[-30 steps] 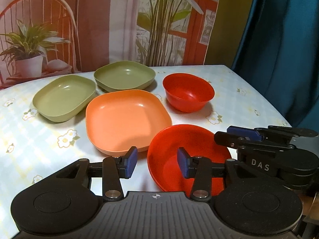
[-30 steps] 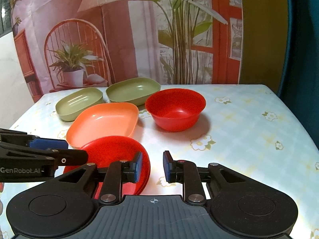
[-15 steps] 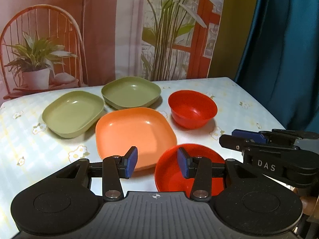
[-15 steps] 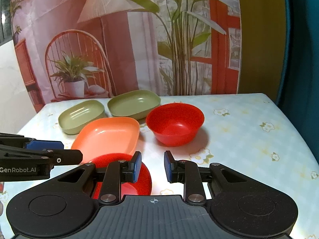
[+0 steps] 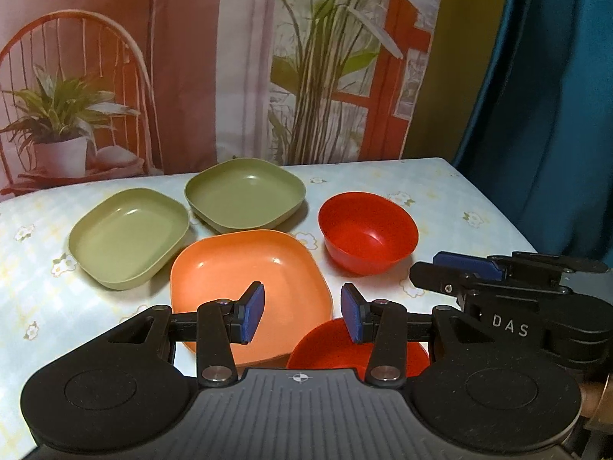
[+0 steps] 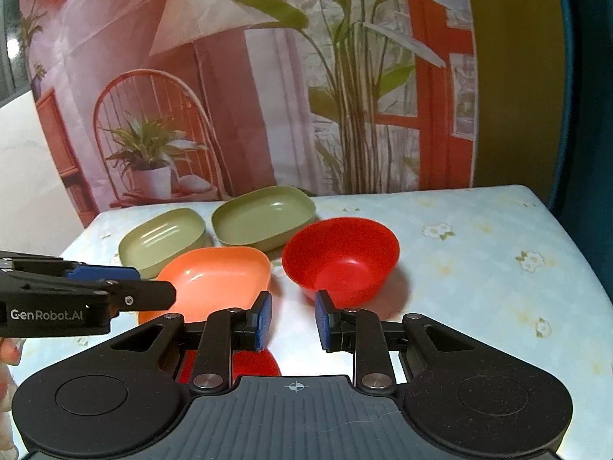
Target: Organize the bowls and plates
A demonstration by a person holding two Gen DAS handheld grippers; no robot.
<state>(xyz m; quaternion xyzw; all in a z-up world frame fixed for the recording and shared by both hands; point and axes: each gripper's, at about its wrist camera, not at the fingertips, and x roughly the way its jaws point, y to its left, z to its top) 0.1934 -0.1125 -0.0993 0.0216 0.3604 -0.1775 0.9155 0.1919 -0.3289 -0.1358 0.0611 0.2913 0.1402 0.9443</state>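
Both hand-held grippers, left (image 5: 302, 312) and right (image 6: 293, 320), hover spread and empty. The red bowl (image 6: 341, 258) sits mid-frame on the worktop (image 6: 479, 253); it looks light, rigid, slick plastic, best pinched at the rim.

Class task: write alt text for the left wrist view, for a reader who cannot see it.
Five empty dishes sit on a floral tablecloth: two square olive-green plastic plates, a square orange plastic plate, a round red plastic bowl and a nearer red dish. The left gripper hovers in front, jaws open and empty.
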